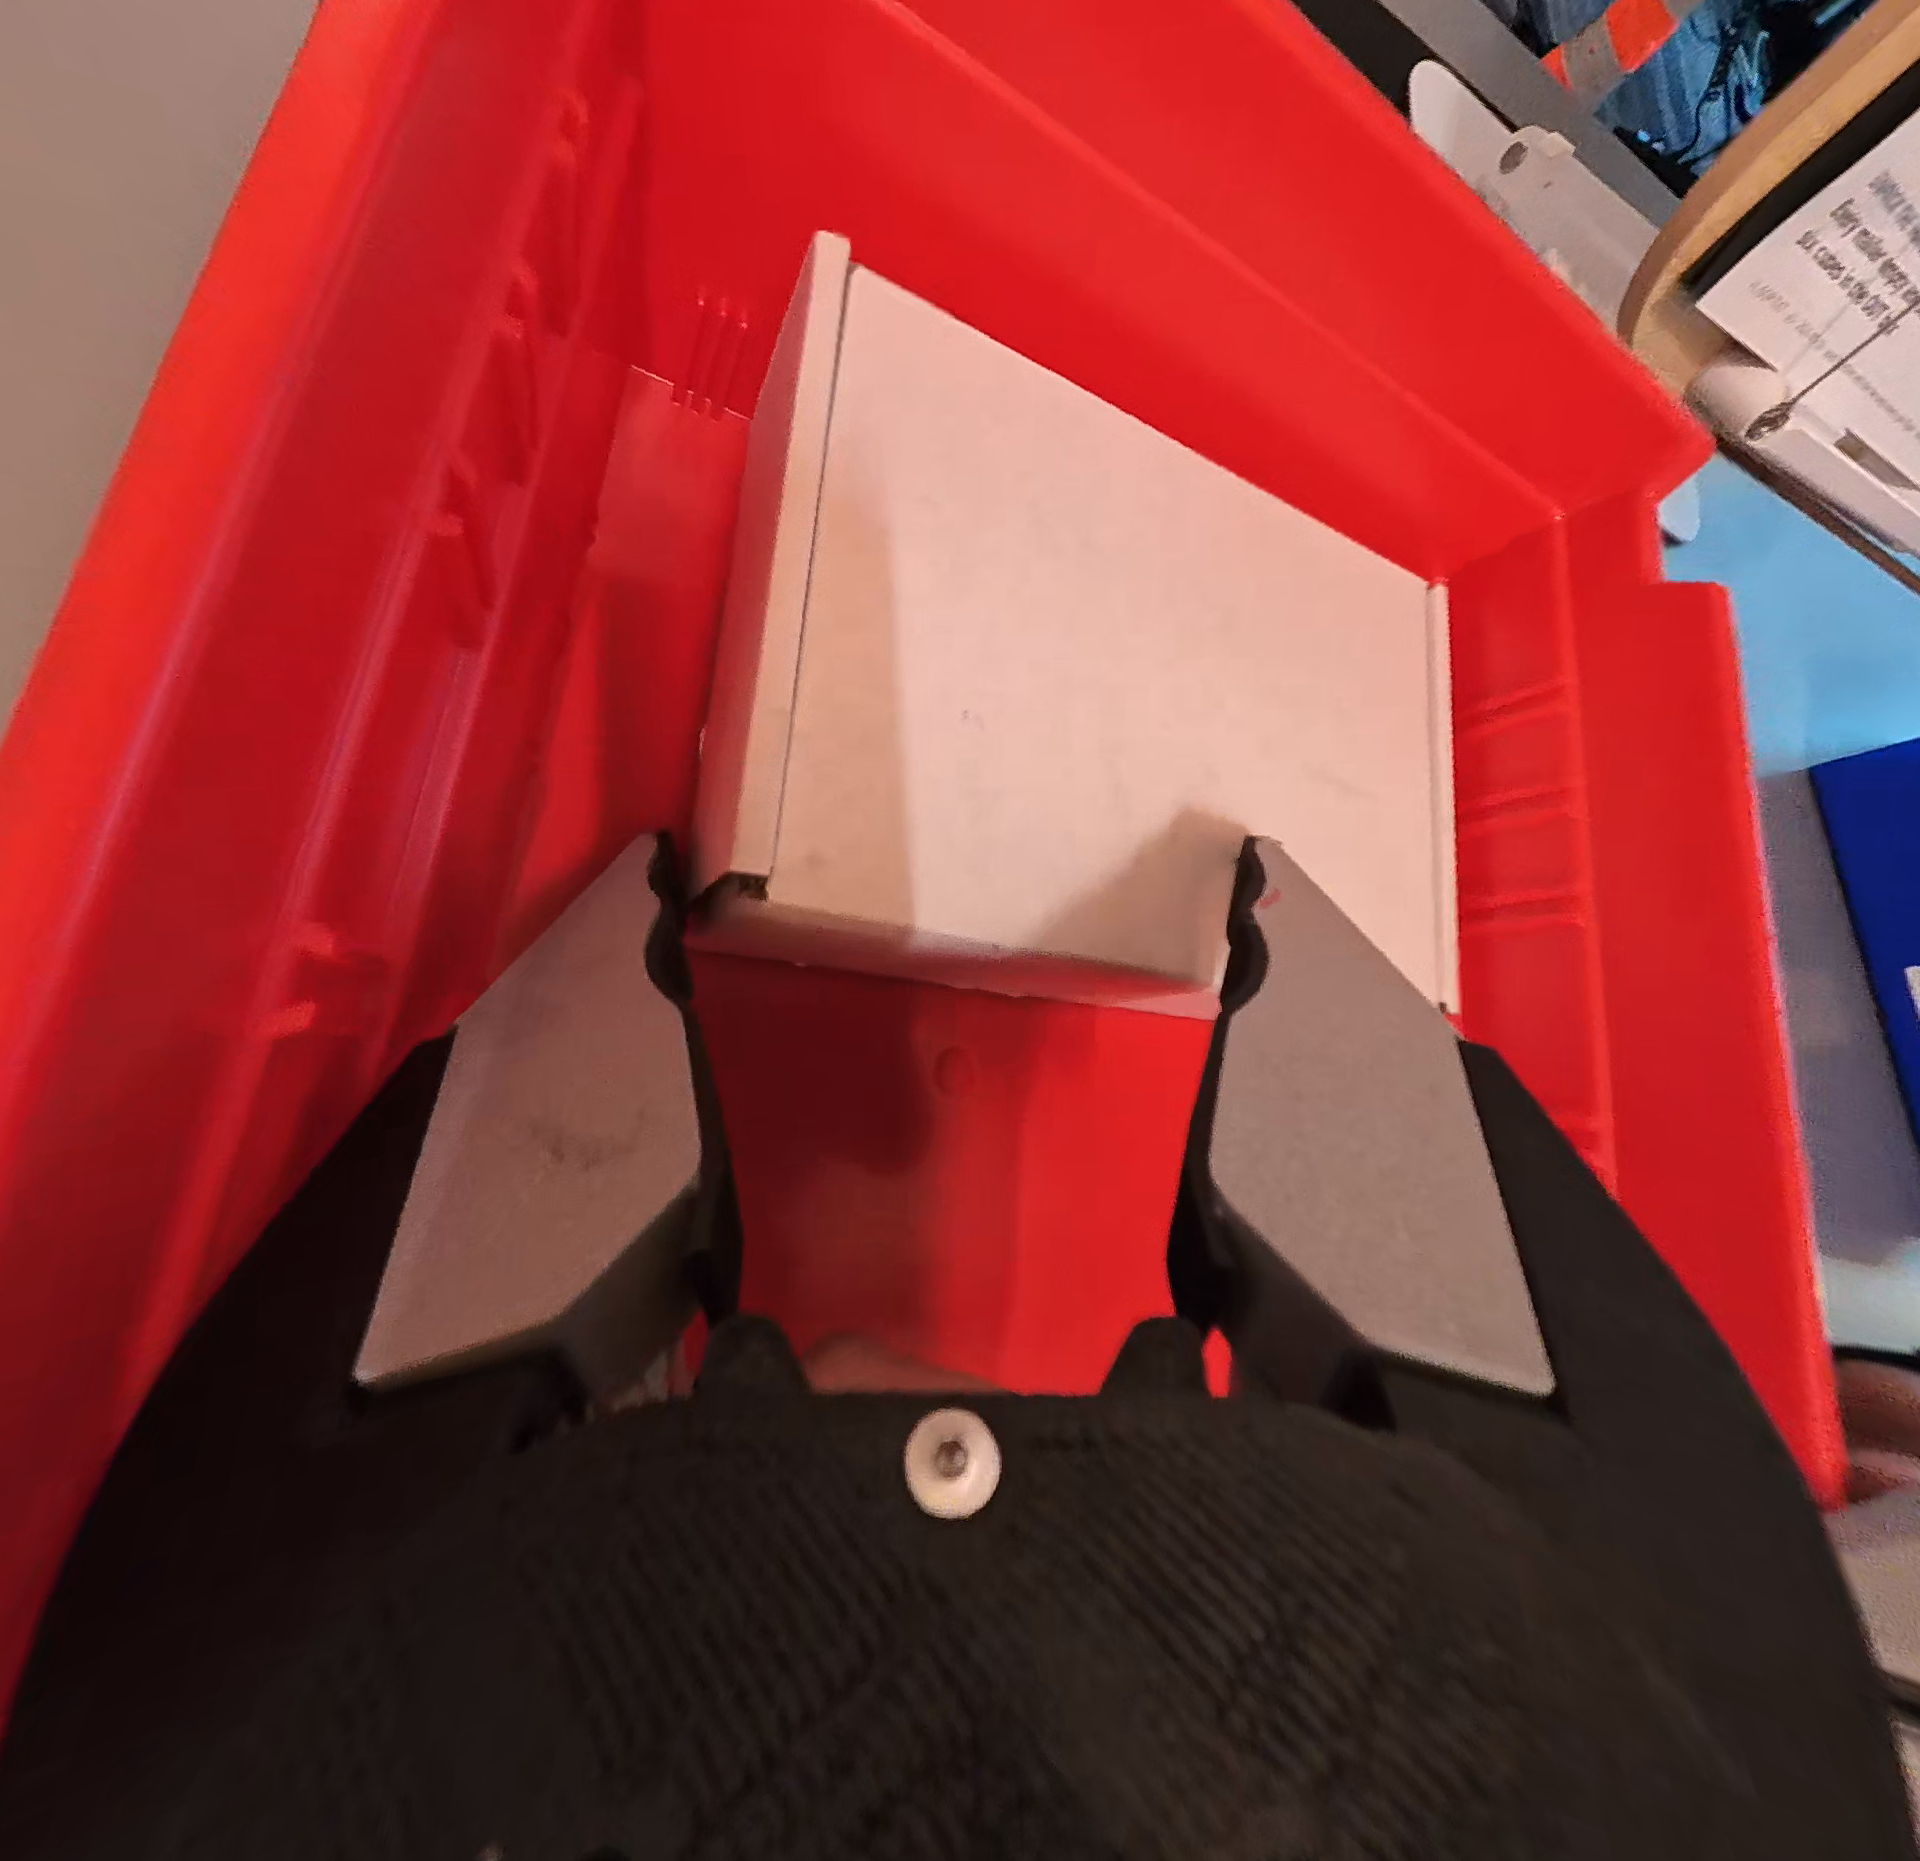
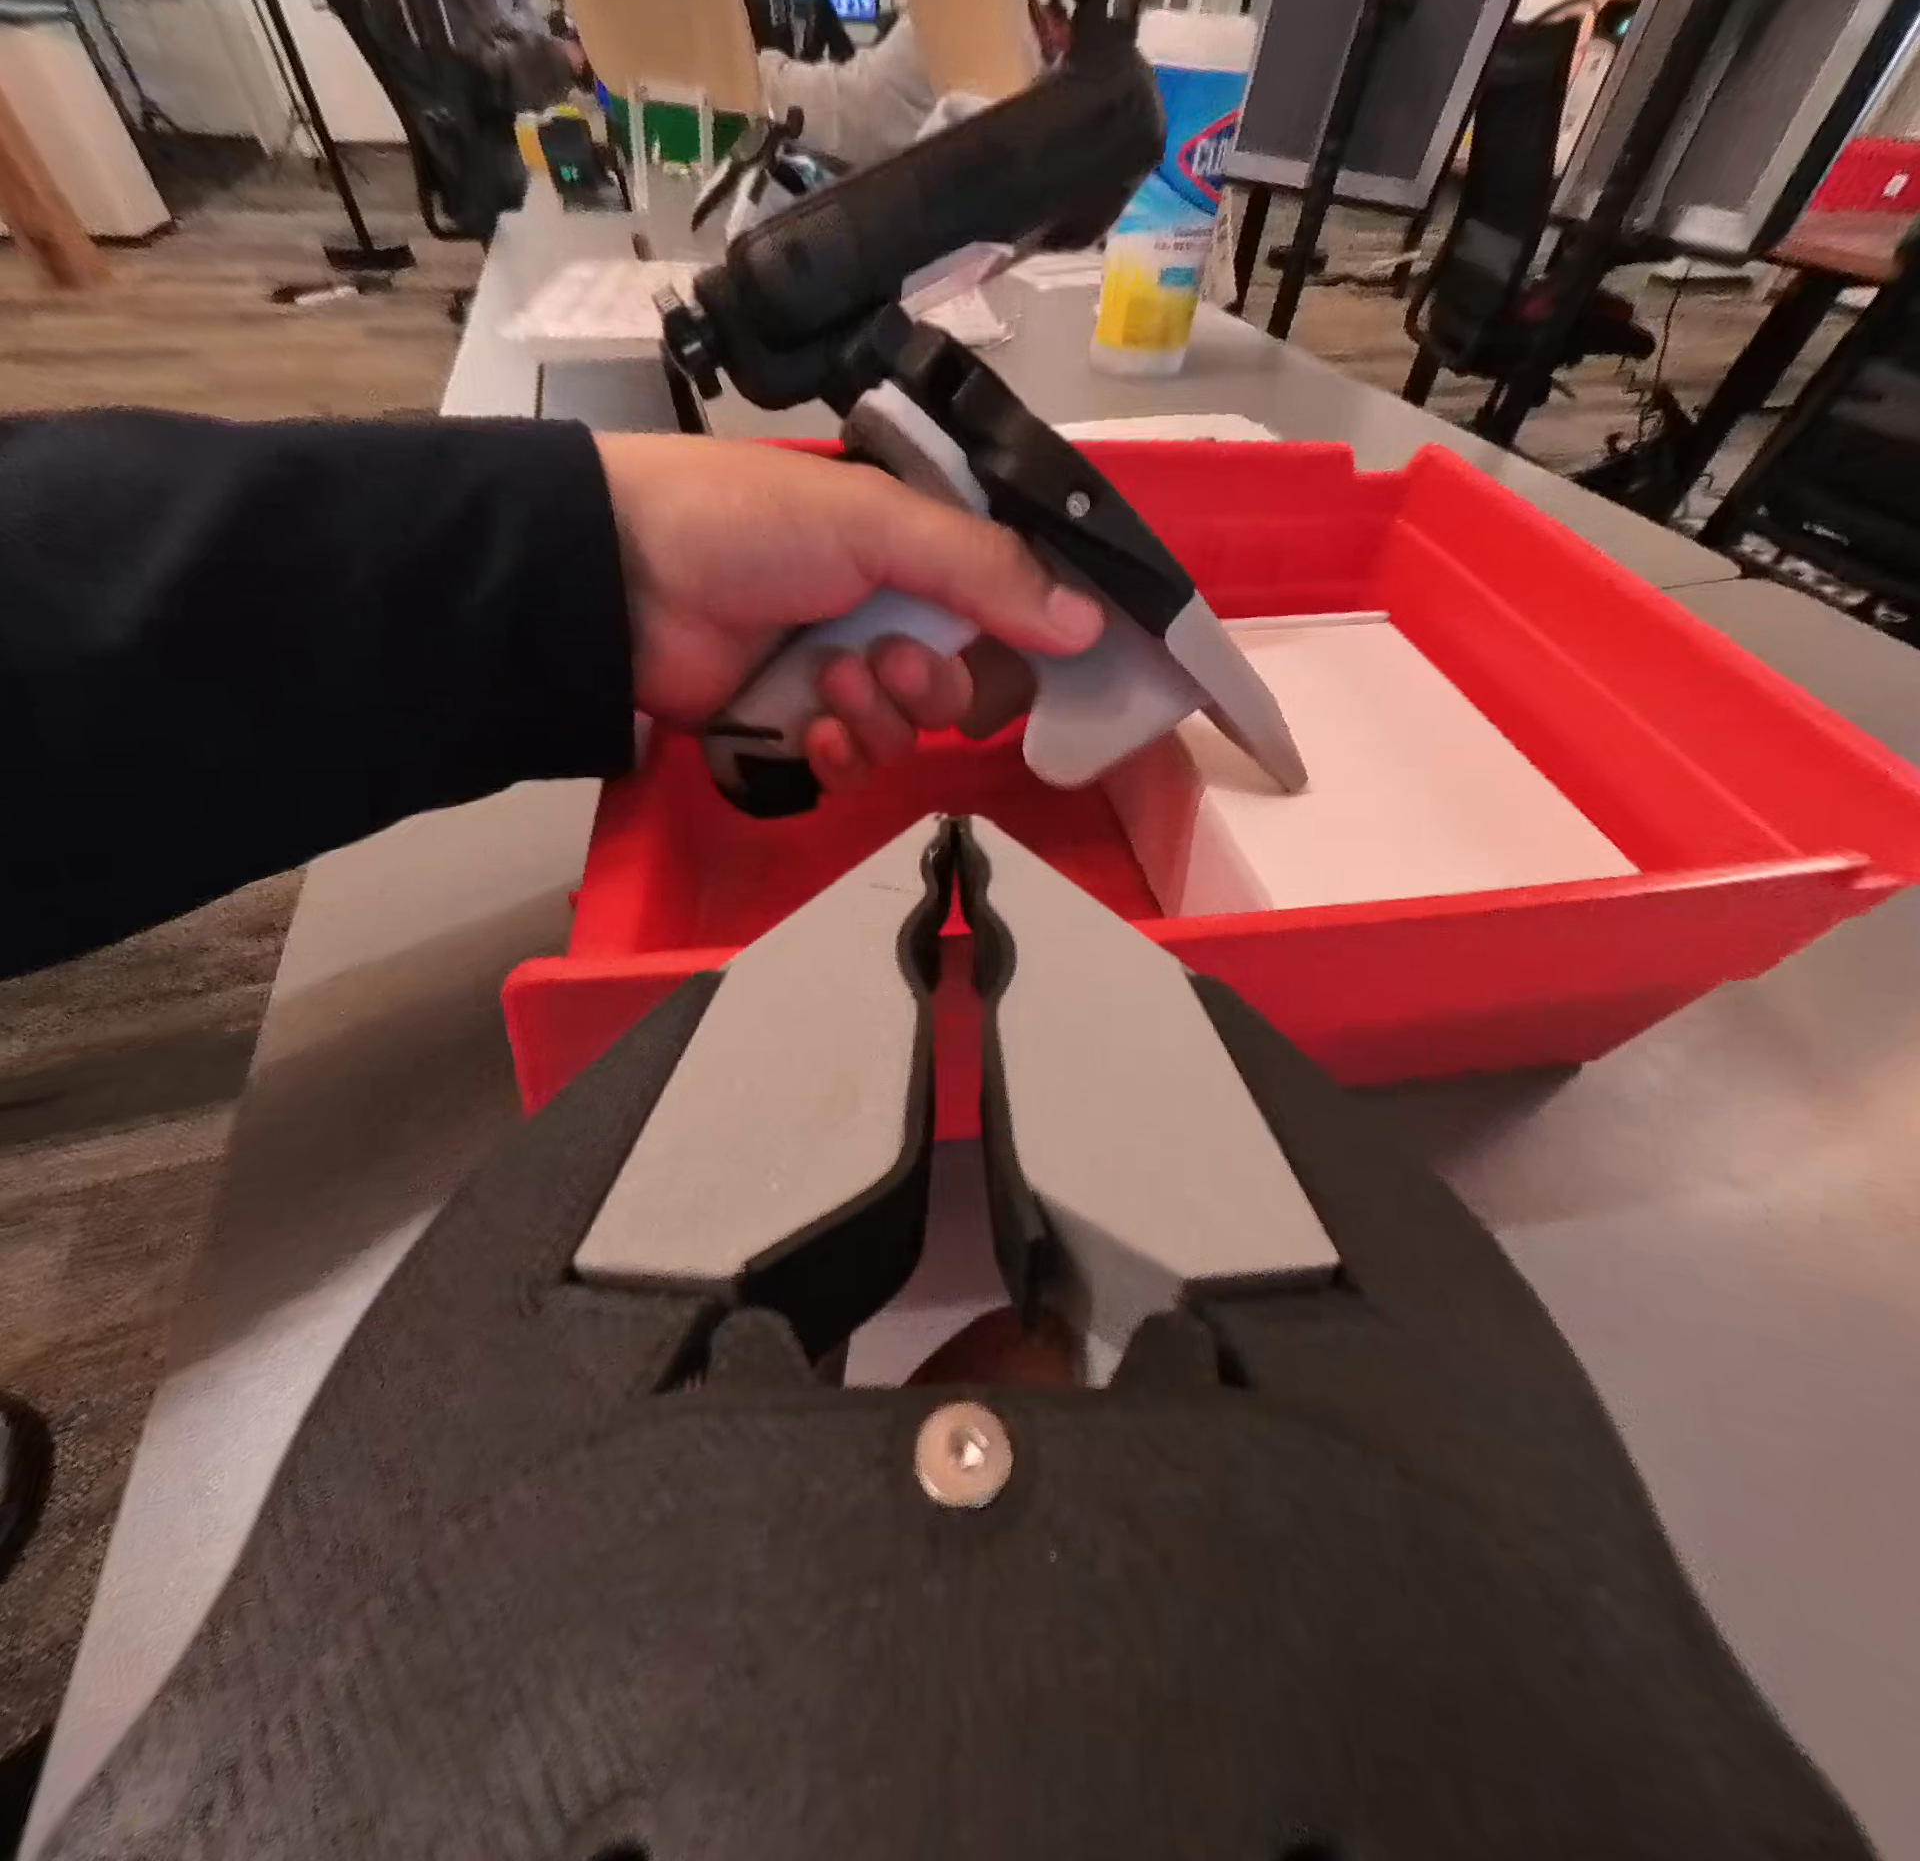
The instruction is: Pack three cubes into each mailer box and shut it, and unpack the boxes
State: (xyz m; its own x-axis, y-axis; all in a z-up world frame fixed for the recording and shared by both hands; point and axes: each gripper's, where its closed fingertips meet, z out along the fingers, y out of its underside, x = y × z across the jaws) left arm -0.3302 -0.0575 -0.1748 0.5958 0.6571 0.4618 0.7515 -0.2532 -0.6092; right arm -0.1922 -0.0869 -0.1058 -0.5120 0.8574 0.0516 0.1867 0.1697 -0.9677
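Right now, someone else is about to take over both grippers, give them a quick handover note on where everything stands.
Left gripper: open, inside the red bin, fingers straddling the near corner of the white mailer box, one finger over its lid; no grip yet.
Right gripper: shut, empty, hovering over the grey table just in front of the bin.
Mailer box: closed, lying flat in the bin toward its right side.
Cubes: none in view; I cannot tell whether the box is packed.
Left: grip and lift the box out, then open or unpack as needed.

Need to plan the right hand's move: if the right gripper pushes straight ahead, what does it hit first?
Likely the red bin's near wall; the shut right gripper points at its rim.
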